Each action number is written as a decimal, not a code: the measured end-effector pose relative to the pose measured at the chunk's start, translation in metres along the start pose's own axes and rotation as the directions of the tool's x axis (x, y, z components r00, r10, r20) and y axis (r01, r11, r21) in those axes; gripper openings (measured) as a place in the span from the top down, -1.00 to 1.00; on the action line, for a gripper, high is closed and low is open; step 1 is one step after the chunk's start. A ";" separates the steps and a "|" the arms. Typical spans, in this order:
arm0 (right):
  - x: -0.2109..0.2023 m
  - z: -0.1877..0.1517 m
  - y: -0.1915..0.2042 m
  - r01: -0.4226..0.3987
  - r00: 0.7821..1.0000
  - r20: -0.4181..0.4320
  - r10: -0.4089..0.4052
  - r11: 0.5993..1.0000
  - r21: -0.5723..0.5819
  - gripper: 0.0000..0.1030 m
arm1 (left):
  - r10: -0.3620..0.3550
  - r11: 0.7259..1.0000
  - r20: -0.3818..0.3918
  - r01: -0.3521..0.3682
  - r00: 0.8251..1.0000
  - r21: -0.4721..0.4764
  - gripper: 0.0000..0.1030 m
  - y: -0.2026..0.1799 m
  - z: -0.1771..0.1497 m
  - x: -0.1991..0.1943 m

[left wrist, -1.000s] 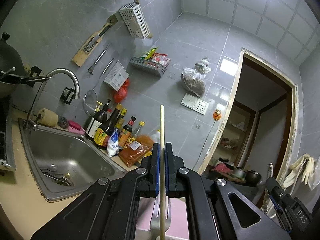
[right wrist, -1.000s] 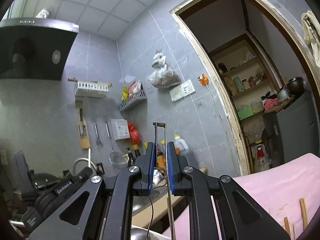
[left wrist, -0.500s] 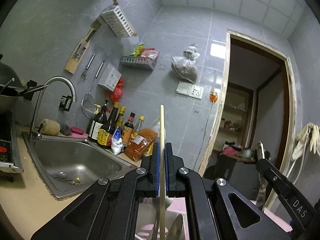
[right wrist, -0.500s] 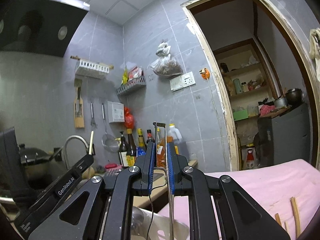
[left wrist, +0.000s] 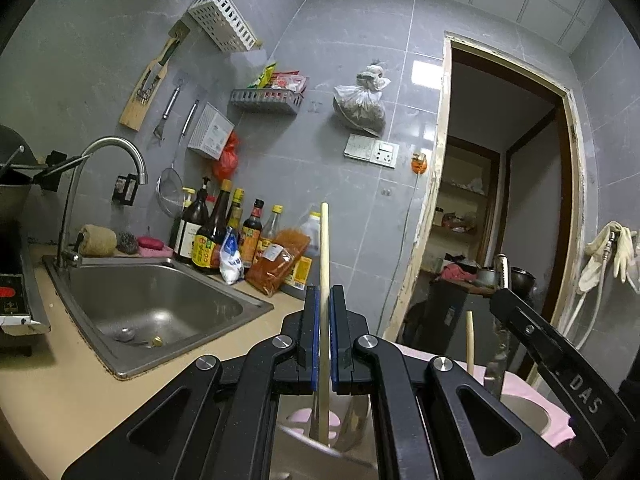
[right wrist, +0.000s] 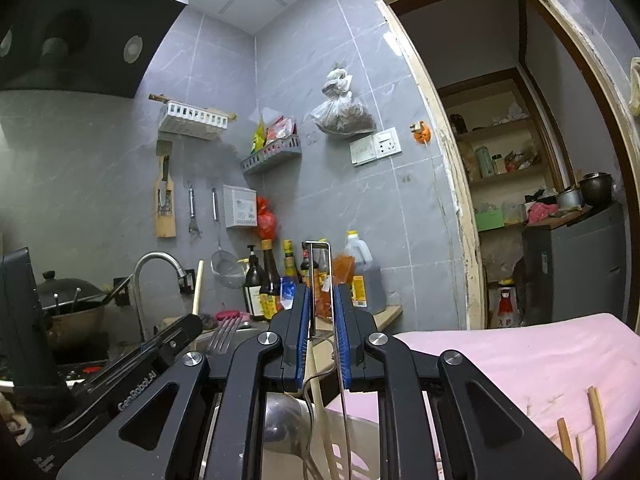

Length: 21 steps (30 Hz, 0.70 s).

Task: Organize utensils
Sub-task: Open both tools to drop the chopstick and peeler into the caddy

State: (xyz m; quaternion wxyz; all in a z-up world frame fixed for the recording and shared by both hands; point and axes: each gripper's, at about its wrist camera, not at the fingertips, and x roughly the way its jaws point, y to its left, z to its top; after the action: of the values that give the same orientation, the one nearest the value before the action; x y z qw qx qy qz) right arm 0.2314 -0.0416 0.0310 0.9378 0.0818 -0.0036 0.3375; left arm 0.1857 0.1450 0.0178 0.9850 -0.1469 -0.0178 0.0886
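Loosening since before, right tool (right wrist: 323, 334) gapes around whisk (right wrist: 320, 276); left tool (left wrist: 325, 334) clamps chopstick (left wrist: 324, 264).

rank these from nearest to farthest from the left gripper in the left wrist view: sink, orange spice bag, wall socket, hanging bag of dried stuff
1. Orange spice bag, just beyond the left gripper, slightly to its left on the counter.
2. Sink, lower left; too close to the spice bag to rank firmly.
3. Wall socket, on the back wall above.
4. Hanging bag of dried stuff, higher still.

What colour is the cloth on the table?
Pink cloth; it shows best in the right wrist view.
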 end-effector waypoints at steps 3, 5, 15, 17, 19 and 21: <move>-0.001 0.000 0.000 -0.006 1.000 0.000 0.006 1.000 0.001 0.78 | -0.016 1.000 -0.005 0.016 1.000 -0.011 0.95 0.003 0.001 -0.004; -0.001 0.000 0.001 -0.010 1.000 -0.001 0.010 1.000 0.001 0.77 | -0.017 1.000 -0.009 0.017 1.000 -0.014 0.94 0.003 0.002 -0.004; -0.007 0.004 0.000 -0.004 1.000 0.027 0.004 1.000 -0.001 0.57 | -0.039 0.999 -0.028 0.038 0.999 -0.027 0.91 0.004 0.005 -0.005; -0.011 0.007 0.000 0.010 0.999 0.043 -0.010 1.000 0.001 0.50 | -0.034 0.999 -0.033 0.033 0.999 -0.029 0.90 0.004 0.008 -0.006; -0.015 0.010 0.000 0.029 0.998 0.056 -0.028 1.000 -0.002 0.41 | -0.019 1.000 -0.033 0.018 0.999 -0.018 0.86 0.002 0.012 -0.009; -0.019 0.012 -0.002 0.051 0.997 0.065 -0.051 0.999 -0.005 0.28 | -0.025 1.000 -0.044 0.025 0.999 -0.006 0.72 0.000 0.014 -0.010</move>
State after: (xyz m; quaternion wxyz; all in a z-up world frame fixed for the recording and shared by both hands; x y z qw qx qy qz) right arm 0.2185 -0.0569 0.0418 0.9457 0.0895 -0.0333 0.3107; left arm 0.1750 0.1475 0.0310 0.9858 -0.1514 0.0017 0.0728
